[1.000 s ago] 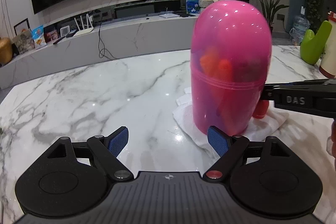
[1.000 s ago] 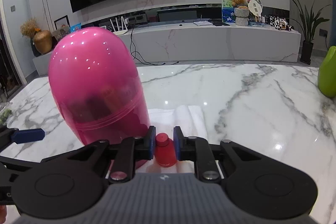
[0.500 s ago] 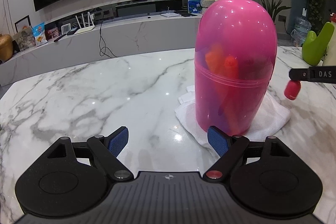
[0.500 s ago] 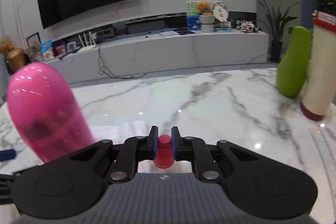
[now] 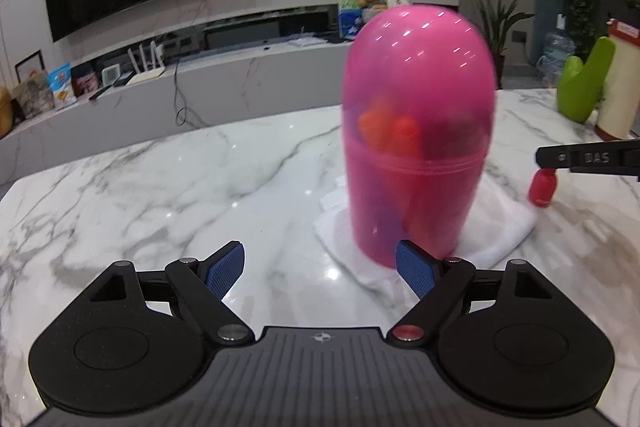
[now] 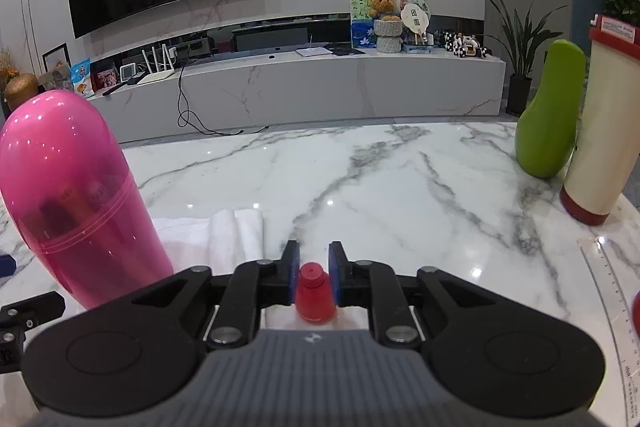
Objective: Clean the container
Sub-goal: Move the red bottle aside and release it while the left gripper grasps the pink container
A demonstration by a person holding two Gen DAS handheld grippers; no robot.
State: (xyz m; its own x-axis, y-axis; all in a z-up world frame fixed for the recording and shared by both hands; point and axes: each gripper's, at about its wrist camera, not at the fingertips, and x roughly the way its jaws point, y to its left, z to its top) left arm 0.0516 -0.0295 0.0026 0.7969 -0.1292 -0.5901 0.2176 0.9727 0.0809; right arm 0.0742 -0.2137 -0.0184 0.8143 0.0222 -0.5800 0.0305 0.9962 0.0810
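Left wrist view: glossy, slippery pink capsule-shaped plastic container [image 5: 416, 131] stands centre frame on a folded white cloth [image 5: 504, 227]; left tongs [image 5: 320, 267] gape apart. It looks light and tippy, so grip its straight lower body. Right tongs [image 6: 314, 277] clamp a small red bottle [image 6: 314, 293].

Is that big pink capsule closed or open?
Closed. The pink capsule stands upright on the white cloth, domed top seated on its base, items visible inside.

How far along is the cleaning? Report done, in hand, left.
Done: nothing that shows. The container stands closed on the towel, with items inside. In hand: the right gripper has its jaws either side of the bottle, but I can't tell if they grip it. The left gripper is open, short of the container. Left: apparently all the wiping.
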